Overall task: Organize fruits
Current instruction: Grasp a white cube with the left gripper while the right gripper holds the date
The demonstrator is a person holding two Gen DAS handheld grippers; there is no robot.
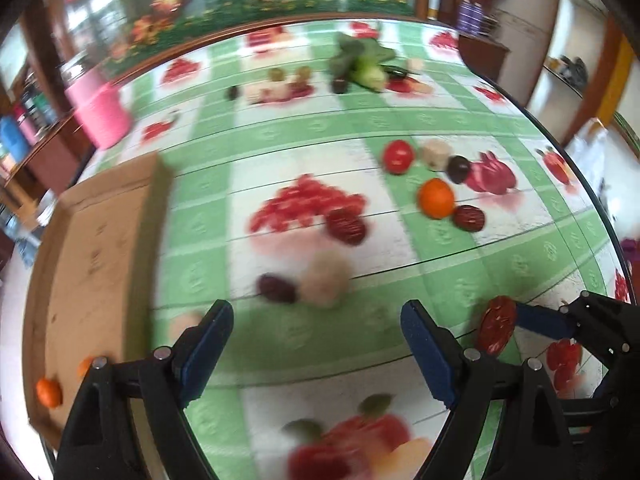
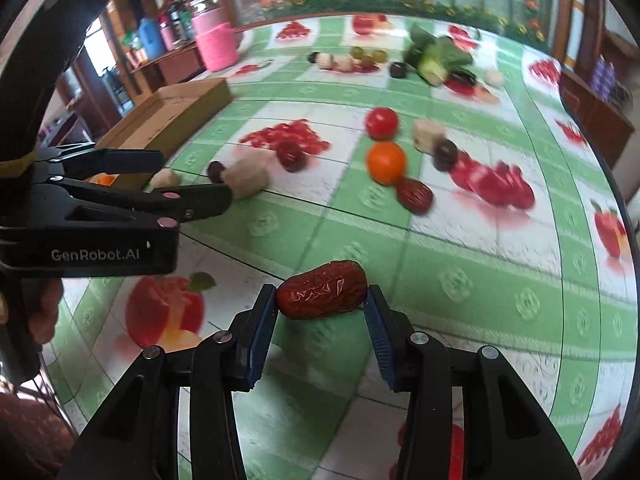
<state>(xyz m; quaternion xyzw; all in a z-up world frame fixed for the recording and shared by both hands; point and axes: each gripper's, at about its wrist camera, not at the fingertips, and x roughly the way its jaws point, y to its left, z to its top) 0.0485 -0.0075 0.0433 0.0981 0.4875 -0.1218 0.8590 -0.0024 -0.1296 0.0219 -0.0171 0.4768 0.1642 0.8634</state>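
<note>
Right tongs clamped on a wrinkled red date, blue pads pressing both its ends, date held just above the worktop. Left tongs spread wide, nothing between the pads; below them only green-checked cloth with printed fruit.

Left side of the left wrist view: cardboard box at the worktop edge, with a small orange fruit at its near corner. Just past the left tongs, a dark date touching a pale fuzzy round fruit, blurred. Behind those, another red date lying on a printed red patch.

Further right, a cluster: orange with a date just beside it, a red tomato, a pale chunk and a dark round fruit near each other.

Far end: a leafy green vegetable and several small fruits beside it, too blurred to name. A pink container stands at the far left edge.
</note>
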